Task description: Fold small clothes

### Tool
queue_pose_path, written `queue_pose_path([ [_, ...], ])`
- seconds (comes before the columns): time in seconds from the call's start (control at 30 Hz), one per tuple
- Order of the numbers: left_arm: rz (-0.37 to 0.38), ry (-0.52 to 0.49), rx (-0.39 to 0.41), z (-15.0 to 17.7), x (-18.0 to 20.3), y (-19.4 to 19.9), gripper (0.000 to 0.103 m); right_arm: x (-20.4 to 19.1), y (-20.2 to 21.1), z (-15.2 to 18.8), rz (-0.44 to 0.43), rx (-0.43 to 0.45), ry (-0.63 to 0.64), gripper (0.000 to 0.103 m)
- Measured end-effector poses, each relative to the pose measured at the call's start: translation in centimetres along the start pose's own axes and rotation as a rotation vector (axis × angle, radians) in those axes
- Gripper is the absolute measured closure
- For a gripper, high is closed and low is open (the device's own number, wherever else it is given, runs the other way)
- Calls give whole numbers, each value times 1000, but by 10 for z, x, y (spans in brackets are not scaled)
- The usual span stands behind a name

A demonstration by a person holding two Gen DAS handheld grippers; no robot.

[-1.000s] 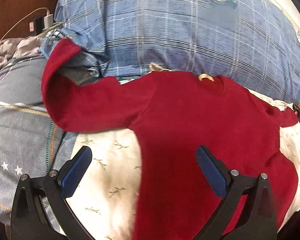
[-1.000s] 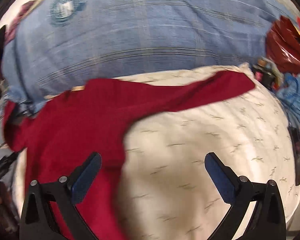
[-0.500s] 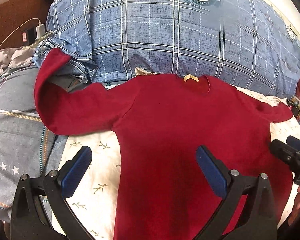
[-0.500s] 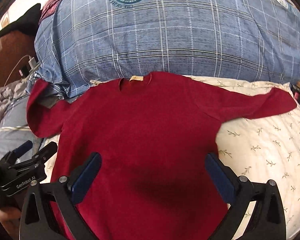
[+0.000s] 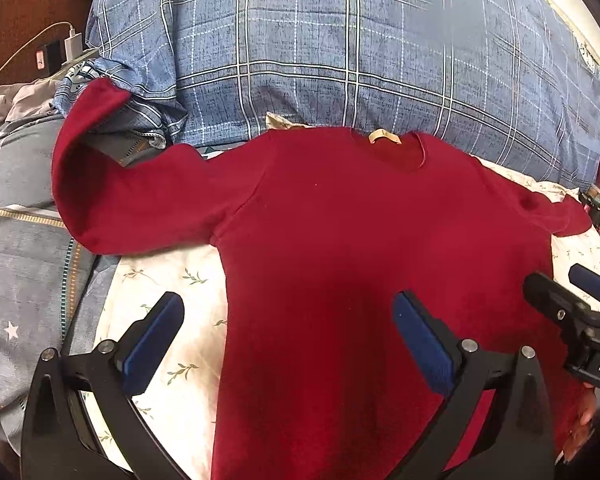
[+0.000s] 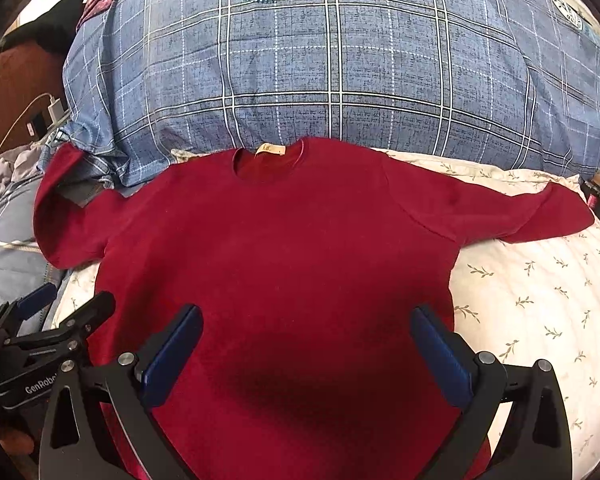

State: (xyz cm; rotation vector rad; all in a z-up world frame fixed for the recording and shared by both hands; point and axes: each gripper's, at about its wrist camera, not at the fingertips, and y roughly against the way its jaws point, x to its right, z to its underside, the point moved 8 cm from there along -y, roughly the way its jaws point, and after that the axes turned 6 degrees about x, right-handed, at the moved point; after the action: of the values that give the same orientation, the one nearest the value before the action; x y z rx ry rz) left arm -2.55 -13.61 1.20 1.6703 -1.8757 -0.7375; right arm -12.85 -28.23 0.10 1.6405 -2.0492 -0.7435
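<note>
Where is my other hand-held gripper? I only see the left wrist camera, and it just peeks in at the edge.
Observer: The right hand-held gripper is open, both fingers over the red sweater's lower middle.
Operator: Is it spread out on that side?
Observer: Yes, the right-hand sleeve lies out sideways on the floral sheet.
Operator: Anything hiding farther back?
Observer: Something black past the plaid pillow's left corner; I can't tell what.

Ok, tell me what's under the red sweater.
The red sweater lies on a white leaf-print sheet. Its left sleeve drapes onto a blue plaid pillow and grey bedding. Anything beneath the body is covered.
</note>
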Motion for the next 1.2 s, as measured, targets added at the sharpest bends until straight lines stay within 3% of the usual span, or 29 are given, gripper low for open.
queue_pose_path([
  [1.2,-9,29,-52,8,-6,-25,0,-3,-34,4,24,-39,25,1],
])
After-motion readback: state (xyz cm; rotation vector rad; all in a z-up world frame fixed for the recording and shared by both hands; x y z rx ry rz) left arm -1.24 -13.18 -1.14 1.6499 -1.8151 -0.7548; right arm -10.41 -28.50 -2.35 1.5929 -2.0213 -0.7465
